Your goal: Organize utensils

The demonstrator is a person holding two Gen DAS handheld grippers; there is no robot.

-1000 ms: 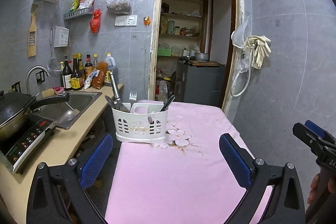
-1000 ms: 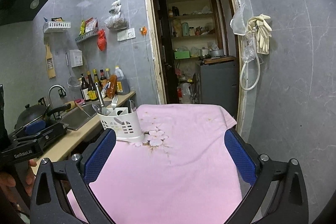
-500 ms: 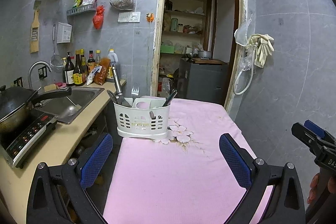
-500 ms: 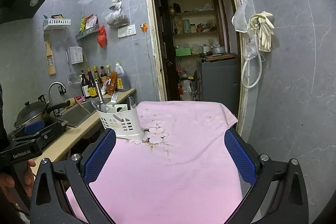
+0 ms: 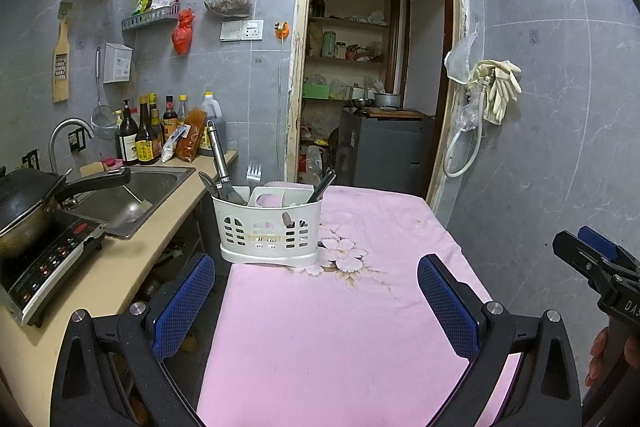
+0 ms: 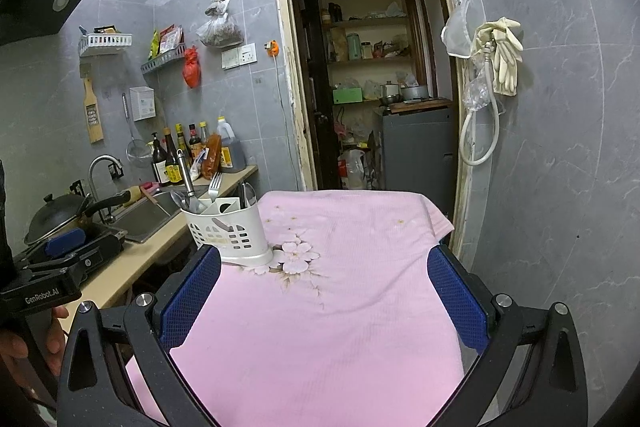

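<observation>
Over on the left the counter (image 5: 132,279) with the stove (image 5: 48,259) and sink (image 5: 132,195) looks just as it did a second ago, nothing lifted from it. What has changed is the view itself: the white caddy (image 5: 269,231) at the near-left corner of the pink tablecloth (image 5: 344,339) now sits a little nearer and larger than it did a moment back, so both hands seem to have eased slightly toward the table. The caddy holds the utensils upright: a steel handle (image 5: 216,157), a fork (image 5: 253,174) and some dark handles (image 5: 322,185) in the right-hand compartment, with nothing lying loose on the cloth that I can see. The left gripper (image 5: 316,301) hovers above the cloth, jaws wide apart and empty, the caddy well ahead of it. Further right, the right gripper (image 6: 324,297) is likewise spread wide, holding nothing, over the cloth's middle. To my eye the sorting looks done, or else a fresh reach for the caddy is only starting; I cannot tell which.
</observation>
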